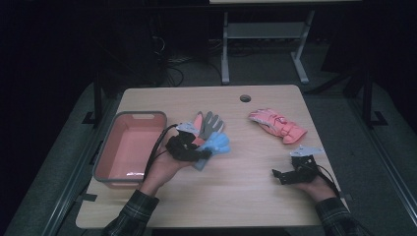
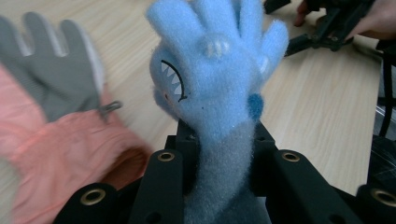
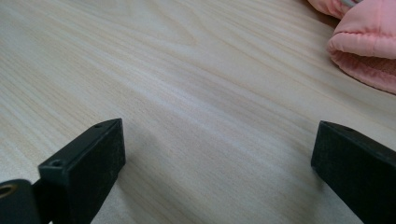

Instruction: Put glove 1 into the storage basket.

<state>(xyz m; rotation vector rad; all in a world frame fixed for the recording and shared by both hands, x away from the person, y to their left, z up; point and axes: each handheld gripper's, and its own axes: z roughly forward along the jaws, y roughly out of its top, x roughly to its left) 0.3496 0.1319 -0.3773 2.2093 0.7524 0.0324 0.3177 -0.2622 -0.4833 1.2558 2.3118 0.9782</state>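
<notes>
My left gripper [image 1: 200, 152] is shut on the cuff of a fuzzy blue glove [image 1: 217, 143], held just above the table. In the left gripper view the blue glove [image 2: 215, 70] stands up from between the jaws of that gripper [image 2: 224, 140], with a shark-like face on it. Beside it a pink glove with a grey palm [image 1: 207, 124] lies on the table. Another pink glove [image 1: 278, 126] lies at the right rear. My right gripper [image 1: 278, 175] rests low at the right front, its jaws wide open on bare wood [image 3: 217, 140]. Farther right there is the pink glove's cuff [image 3: 364, 51].
A salmon-coloured bin with a grey rim [image 1: 114, 120] stands at the table's left side, open and with little inside. A round cable hole [image 1: 245, 98] sits near the far edge. The wooden table [image 1: 231, 196] has bare surface at the front.
</notes>
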